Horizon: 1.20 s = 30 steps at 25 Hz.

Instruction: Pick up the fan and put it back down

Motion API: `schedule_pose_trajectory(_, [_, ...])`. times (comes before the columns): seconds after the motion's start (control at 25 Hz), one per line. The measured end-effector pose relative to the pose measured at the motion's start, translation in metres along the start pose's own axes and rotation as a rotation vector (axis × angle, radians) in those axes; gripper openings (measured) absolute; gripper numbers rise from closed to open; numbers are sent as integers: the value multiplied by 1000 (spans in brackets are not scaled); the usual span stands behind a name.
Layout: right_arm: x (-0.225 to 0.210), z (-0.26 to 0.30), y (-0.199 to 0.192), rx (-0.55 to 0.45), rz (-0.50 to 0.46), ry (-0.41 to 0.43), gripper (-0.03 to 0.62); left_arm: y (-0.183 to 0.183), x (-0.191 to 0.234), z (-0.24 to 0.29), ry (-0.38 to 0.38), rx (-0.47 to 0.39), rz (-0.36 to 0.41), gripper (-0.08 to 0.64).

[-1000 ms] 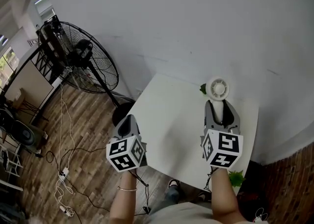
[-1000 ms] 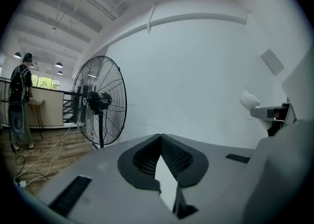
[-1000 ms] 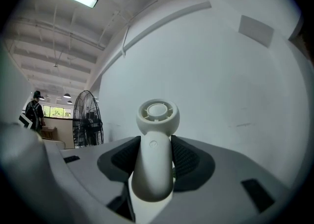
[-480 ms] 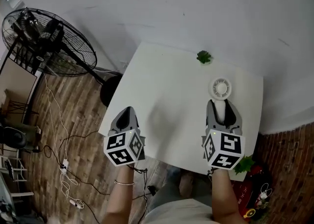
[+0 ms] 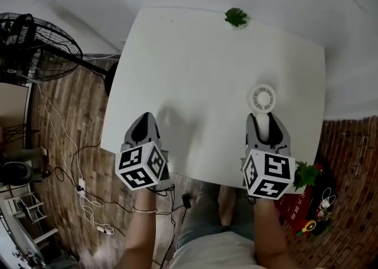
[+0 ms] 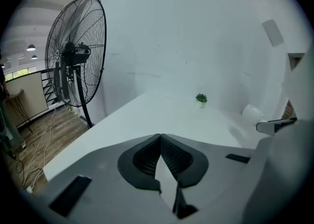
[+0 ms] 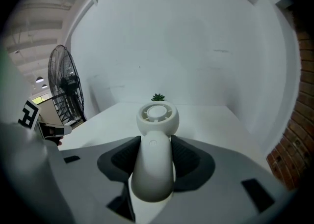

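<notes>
Clamping fan [image 5: 263, 98] — right gripper [image 5: 264, 123] | left gripper [image 5: 144, 122] jaws together, at table [image 5: 195, 55] edge

The fan [image 7: 156, 137] looks like smooth white plastic with a soft, matt sheen. The right claw [image 7: 156, 155], clamped on its handle, has a matt grey plastic shell and dark pads [image 7: 189, 156] with fine ribbing, probably rubber. The left claw [image 6: 160, 155] has the same shell and ribbed pads. The desk [image 5: 189, 67] has a smooth white top, faintly glossy. The floor [image 5: 65, 138] is brown wood planking. The pedestal fan [image 6: 73, 51] has a black wire-metal cage. The wall [image 7: 196, 46] is matt white paint.
</notes>
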State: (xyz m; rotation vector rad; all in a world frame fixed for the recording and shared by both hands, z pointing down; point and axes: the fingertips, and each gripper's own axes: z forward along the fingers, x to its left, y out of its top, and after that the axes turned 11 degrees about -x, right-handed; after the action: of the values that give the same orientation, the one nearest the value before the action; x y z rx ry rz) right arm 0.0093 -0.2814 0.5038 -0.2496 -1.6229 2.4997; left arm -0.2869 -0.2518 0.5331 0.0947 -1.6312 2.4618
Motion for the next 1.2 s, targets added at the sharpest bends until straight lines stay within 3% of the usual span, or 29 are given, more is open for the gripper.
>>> schedule_pose_trajectory(0.36, [-4, 8, -50, 93, 64, -32, 192, -26, -5, 19, -26, 66, 21, 12])
schedule_pose_trajectory(1.2, [-8, 18, -82, 181, 95, -96, 192, -38, -12, 43, -63, 116, 44, 12])
